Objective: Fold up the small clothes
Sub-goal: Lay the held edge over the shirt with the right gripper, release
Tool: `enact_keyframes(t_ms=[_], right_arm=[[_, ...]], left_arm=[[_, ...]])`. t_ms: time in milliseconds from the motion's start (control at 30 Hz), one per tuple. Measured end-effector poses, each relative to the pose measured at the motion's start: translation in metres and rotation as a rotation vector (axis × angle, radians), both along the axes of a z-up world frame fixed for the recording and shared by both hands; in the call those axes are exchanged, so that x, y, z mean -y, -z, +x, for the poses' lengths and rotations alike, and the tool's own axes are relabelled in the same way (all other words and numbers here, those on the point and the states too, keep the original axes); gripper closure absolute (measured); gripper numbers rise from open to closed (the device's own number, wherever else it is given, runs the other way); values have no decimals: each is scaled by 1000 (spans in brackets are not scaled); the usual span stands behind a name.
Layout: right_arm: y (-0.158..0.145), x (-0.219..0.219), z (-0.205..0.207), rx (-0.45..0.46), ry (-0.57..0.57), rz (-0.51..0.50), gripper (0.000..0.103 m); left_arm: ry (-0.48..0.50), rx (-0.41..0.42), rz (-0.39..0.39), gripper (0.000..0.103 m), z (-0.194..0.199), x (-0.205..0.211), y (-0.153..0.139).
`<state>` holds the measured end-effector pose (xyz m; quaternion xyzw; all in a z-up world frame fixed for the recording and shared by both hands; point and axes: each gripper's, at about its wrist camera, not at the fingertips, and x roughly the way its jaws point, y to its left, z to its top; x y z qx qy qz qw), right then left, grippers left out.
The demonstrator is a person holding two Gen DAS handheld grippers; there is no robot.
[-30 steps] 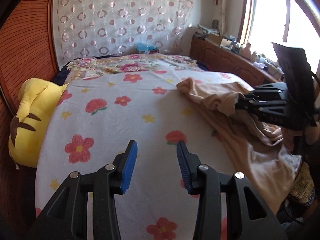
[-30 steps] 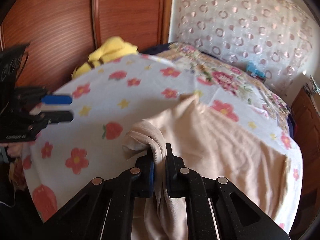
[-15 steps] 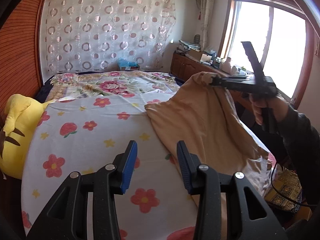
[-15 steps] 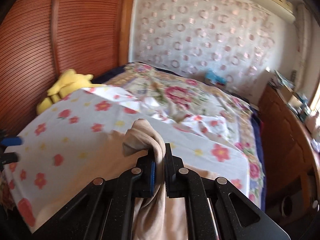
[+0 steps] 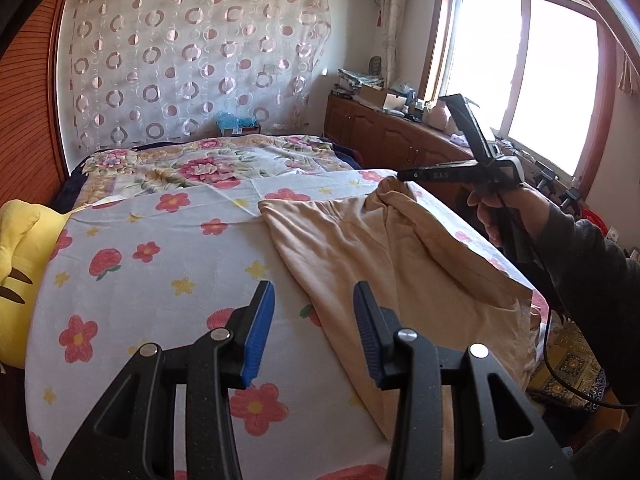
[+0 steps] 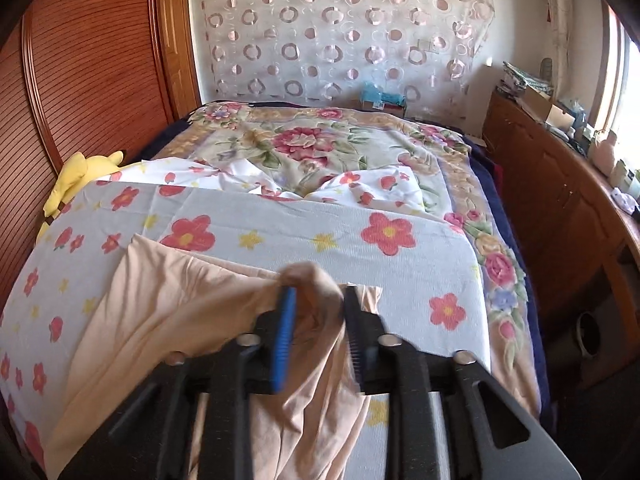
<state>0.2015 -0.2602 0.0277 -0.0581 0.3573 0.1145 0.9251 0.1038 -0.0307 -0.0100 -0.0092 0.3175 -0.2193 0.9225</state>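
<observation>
The plush lies at the left edge of the bed, touching nothing of the task; the left claw hangs released above the flowered sheet, blue pads apart and empty, just left of the near edge of the garment; the garment, a beige piece, lies spread but wrinkled over the right half of the bed, its near part hanging off the bed's edge, its far end bunched and raised; there the right claw is released too, pads apart with the bunched cloth between them and draped against them, so the grip seems to be letting go, though the blur leaves it unclear whether a pad touches the cloth; by this showing the task is at its start: the garment is laid out, not smoothed, and no fold is made; what is left, as a judgement, is flattening the raised end, pulling the overhang onto the bed, then the folds themselves.
</observation>
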Motion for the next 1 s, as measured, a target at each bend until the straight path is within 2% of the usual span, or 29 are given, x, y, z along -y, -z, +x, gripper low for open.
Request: enact_keyframes(t_ms=[67,100,200,433,533,567,600,700,833,1000], right_arm=[[-11,9,-2,13,18,12,73],[-17,17,9,15,16,30,73],[-22,18,-3,3,-17,60,73],[9,9,1,-130,-92,109,74],[27,4,10,-178,-79,59,74],[31,5,10,-180,-85,45,77],[30,6,10,-174,-91,39,88],[20,16,0,-114,-97,15,98],[0,36,-19,-34,-68,-6,99],[3,57,-25,-53,-35,-21,99]], left_arm=[[0,1,0,61,1,0,0],[-2,4,0,61,0,0,0],[0,5,-2,61,-1,1,0],[7,12,-12,61,-6,6,-2],[10,14,1,61,-7,7,-2],[10,14,8,61,-7,7,-1],[9,14,12,61,-7,7,-1],[9,10,4,61,-8,6,0],[8,9,-2,61,-8,6,2],[14,10,-14,61,-4,8,2]])
